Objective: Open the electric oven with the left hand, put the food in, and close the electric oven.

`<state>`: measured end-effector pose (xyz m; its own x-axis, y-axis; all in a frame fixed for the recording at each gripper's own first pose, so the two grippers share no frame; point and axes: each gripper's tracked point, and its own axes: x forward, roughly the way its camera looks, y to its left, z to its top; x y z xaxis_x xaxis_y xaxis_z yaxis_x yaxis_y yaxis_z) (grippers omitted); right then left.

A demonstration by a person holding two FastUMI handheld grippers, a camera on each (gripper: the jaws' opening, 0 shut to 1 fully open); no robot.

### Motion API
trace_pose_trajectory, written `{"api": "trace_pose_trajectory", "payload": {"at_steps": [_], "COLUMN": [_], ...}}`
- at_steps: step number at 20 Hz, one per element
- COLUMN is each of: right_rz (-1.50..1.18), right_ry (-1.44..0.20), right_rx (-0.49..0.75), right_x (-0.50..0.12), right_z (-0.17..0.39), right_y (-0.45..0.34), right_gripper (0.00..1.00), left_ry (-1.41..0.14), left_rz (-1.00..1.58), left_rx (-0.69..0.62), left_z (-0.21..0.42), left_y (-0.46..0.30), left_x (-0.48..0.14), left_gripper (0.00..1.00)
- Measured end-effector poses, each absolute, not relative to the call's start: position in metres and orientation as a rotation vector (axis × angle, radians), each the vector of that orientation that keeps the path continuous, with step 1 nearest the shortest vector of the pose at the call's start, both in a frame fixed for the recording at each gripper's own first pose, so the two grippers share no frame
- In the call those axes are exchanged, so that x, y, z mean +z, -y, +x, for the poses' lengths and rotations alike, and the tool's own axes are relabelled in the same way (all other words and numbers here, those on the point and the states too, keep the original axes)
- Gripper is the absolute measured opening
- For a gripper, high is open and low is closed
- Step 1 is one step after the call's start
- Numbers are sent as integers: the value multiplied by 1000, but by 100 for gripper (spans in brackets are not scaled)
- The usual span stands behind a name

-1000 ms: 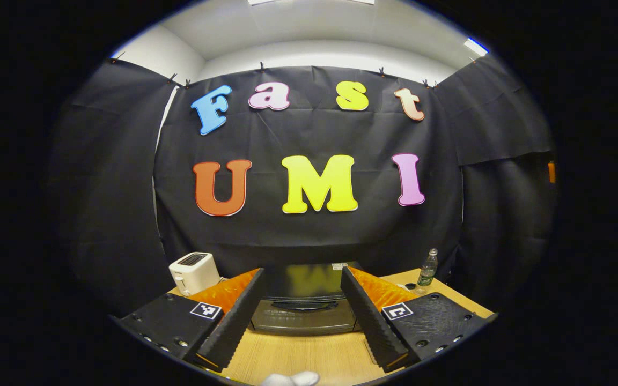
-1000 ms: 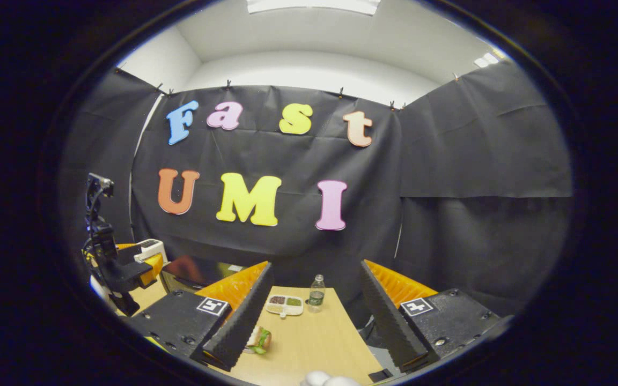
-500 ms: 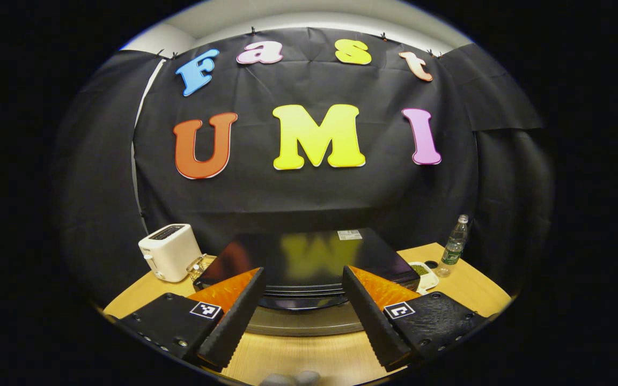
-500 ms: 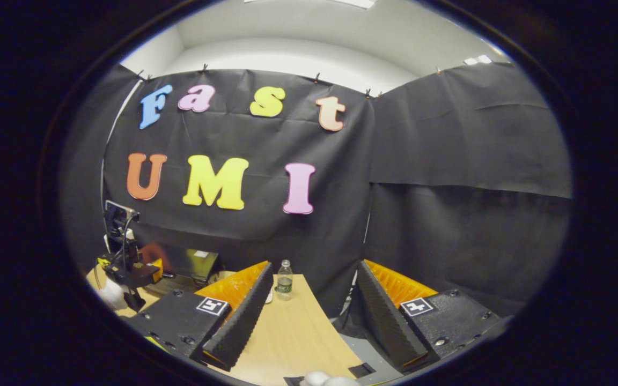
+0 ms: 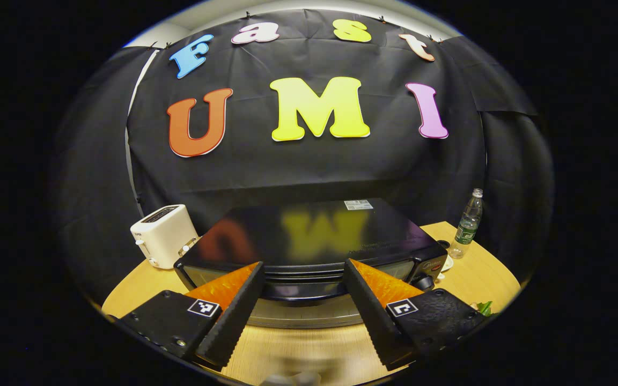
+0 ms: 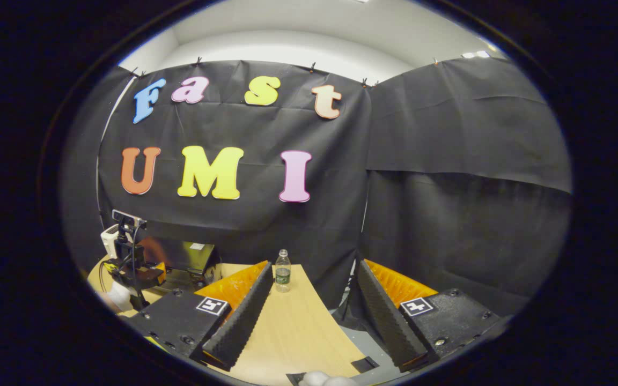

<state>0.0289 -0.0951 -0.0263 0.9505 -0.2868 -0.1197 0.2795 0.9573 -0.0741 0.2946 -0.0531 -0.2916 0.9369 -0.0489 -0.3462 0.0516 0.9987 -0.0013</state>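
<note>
Your left gripper (image 5: 301, 300) was spread wide, aimed at the closed electric oven (image 5: 309, 246) at twelve o'clock on the surface (image 5: 298, 351), lined up for its door. Your right gripper (image 6: 309, 311) hung spread, holding nothing.

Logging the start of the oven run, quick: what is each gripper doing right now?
Left gripper: open, empty, facing the electric oven.
Right gripper: open, empty, above the table.

The electric oven (image 5: 309, 241) stands on the surface (image 5: 309, 348), close before the left tongs (image 5: 302, 316). A toaster (image 5: 161, 235) sits to its left, a bottle (image 5: 467, 224) to its right near the surface's far edge.
</note>
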Motion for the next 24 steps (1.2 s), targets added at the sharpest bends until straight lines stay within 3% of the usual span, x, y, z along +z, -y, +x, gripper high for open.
{"api": "trace_pose_trajectory", "payload": {"at_steps": [1, 3, 4, 5, 6, 7, 8, 9, 10, 13, 14, 15, 16, 17, 18, 20, 22, 23, 24], "right_rz": [-58, -63, -64, -61, -60, -61, -62, -61, -61, -57, -53, -52, -53, -55, -58, -54, -50, -51, -52], "right_ry": [-129, -125, -127, -126, -127, -128, -133, -136, -135, -135, -137, -142, -147, -151, -152, -159, -165, -167, -172], "right_rx": [-285, -276, -271, -264, -261, -256, -252, -247, -239, -229, -226, -223, -223, -221, -222, -226, -229, -232, -235], "right_x": [-26, -25, -26, -26, -28, -29, -30, -31, -32, -35, -36, -38, -41, -42, -44, -46, -48, -49, -51], "right_z": [29, 29, 28, 27, 26, 24, 23, 22, 18, 11, 7, 2, -2, -6, -10, -17, -23, -25, -28], "right_y": [94, 91, 89, 87, 86, 85, 82, 81, 79, 76, 75, 73, 73, 72, 73, 74, 75, 77, 77], "right_gripper": [96, 100, 96, 100, 96, 100, 96, 100, 96, 100, 96, 100, 96, 100, 96, 100, 96, 100, 96], "left_ry": [-360, -359, -359, -359, -364, -364, -370, -374, -383, -419, -418, -431, -435, -449, -457, -477, -498, -510, -524], "left_rz": [4, 0, 2, 4, 2, 1, 3, 3, -1, -12, -13, -12, -9, -8, -9, -9, -8, -8, -15], "left_rx": [-56, -60, -61, -61, -62, -64, -67, -71, -74, -74, -76, -78, -80, -81, -82, -84, -86, -86, -84], "left_z": [292, 284, 280, 275, 268, 261, 254, 247, 240, 217, 213, 206, 200, 195, 189, 179, 169, 164, 159], "left_y": [53, 53, 53, 52, 52, 52, 53, 52, 52, 51, 50, 50, 50, 50, 51, 52, 52, 52, 52], "left_x": [-292, -292, -293, -294, -296, -296, -299, -301, -305, -318, -320, -324, -327, -331, -335, -346, -356, -362, -367], "left_gripper": [98, 98, 99, 99, 99, 99, 99, 99, 99, 98, 99, 99, 98, 99, 98, 98, 98, 99, 98]}}
